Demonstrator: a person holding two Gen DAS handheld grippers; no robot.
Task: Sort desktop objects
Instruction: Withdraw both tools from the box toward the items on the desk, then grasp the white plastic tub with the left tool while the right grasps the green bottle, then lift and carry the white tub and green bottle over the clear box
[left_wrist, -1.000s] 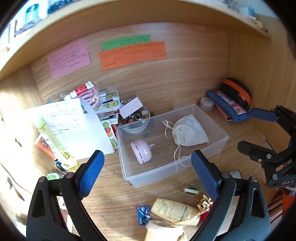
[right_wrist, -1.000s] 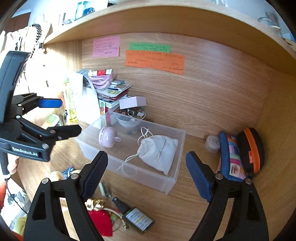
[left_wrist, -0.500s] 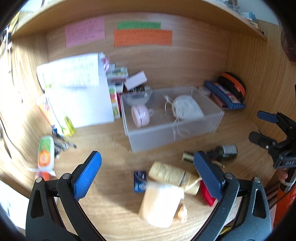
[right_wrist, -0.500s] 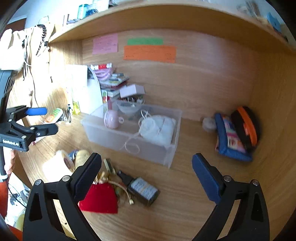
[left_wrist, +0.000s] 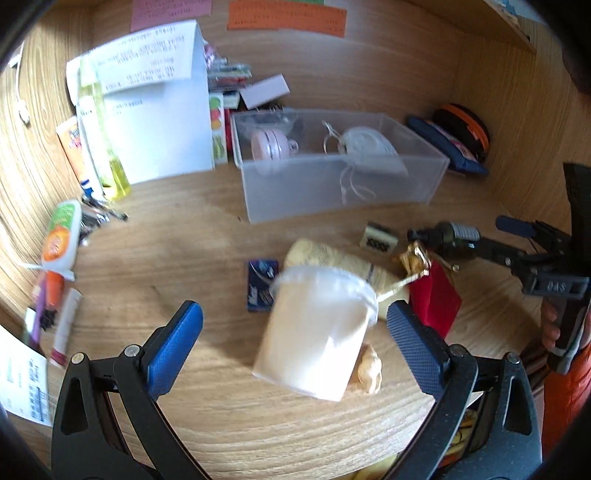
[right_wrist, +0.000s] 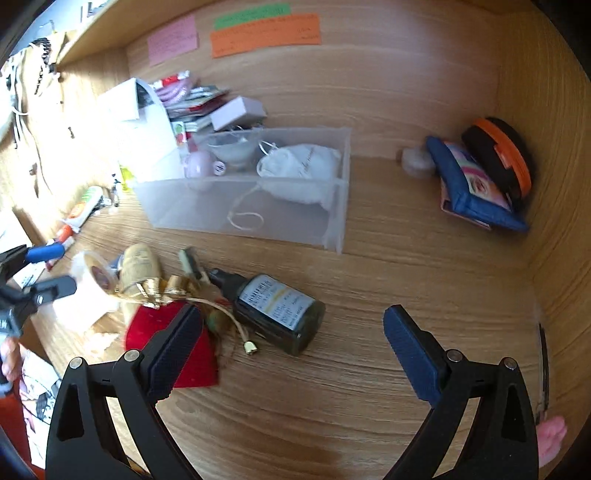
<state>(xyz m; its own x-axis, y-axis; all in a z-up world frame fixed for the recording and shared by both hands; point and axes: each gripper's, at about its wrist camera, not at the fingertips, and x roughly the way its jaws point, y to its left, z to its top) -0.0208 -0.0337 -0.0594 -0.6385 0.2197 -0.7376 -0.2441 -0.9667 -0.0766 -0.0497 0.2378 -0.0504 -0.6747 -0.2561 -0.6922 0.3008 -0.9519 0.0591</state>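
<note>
Left wrist: left fingers (left_wrist: 293, 330) wide, cup (left_wrist: 317, 332) between them, untouched. Close squarely on its body, mid-height. Right fingers (right_wrist: 291, 341) wide, bottle (right_wrist: 277, 310) just ahead; bin (left_wrist: 332, 192) beyond.

Wooden desk (right_wrist: 406, 295) carries clear bin (right_wrist: 295, 218), dark bottle (right_wrist: 280, 310).

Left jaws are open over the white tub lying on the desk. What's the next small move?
Probably ease the left gripper down and forward so the white tub sits between the open jaws, then close. The tub lies on its side just ahead, partly between the fingers, with the clear bin beyond it.
</note>
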